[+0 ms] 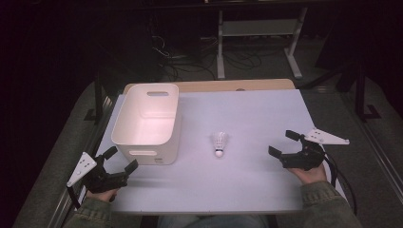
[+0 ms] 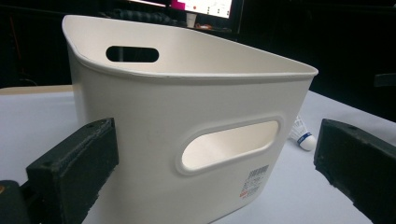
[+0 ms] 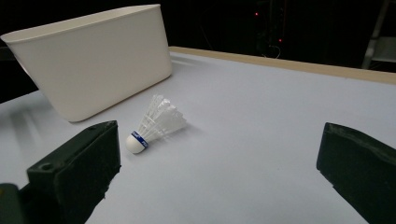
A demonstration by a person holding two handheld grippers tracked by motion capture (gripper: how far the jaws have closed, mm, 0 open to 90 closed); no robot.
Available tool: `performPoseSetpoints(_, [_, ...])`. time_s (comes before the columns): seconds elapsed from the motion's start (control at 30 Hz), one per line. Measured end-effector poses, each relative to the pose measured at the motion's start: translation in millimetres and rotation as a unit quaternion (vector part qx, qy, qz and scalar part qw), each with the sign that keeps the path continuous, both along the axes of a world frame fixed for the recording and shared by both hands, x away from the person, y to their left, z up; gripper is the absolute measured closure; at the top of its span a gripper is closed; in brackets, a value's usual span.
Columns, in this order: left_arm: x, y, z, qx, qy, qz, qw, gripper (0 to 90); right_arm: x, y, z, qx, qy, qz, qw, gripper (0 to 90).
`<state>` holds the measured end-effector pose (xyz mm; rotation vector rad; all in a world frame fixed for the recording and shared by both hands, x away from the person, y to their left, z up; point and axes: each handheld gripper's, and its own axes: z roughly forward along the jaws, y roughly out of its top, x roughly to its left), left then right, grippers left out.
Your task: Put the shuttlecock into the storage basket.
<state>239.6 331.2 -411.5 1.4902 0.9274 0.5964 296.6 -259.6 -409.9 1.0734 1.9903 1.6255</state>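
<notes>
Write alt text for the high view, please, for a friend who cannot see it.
A white plastic bin and a shuttlecock lying on its side sit apart on a pale table. A person's two hands reach in from the bottom edge, each with an open black hand-held gripper: the left hand-held gripper near the bin, the right hand-held gripper right of the shuttlecock.

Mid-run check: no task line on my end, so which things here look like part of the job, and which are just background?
Likely part of the job:
- shuttlecock, lying on its side on the table
- white bin, empty
- left gripper, open
- right gripper, open

Just lying about:
- cables on the floor
- white frame behind the table
</notes>
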Motion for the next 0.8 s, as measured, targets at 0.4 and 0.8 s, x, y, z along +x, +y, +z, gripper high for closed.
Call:
performPoseSetpoints(0.4, [-0.1,-0.1,0.0,0.001,0.000,-0.001,1.0000,0.0,-0.3,0.7,0.2,-0.002,0.015,-0.002,0.9999,0.0])
performPoseSetpoints(0.8, [-1.0,0.0,0.0,0.002,0.001,0.001,1.0000,0.0,8.0,5.3,17.5,-0.042,0.050,0.004,0.9979,0.0])
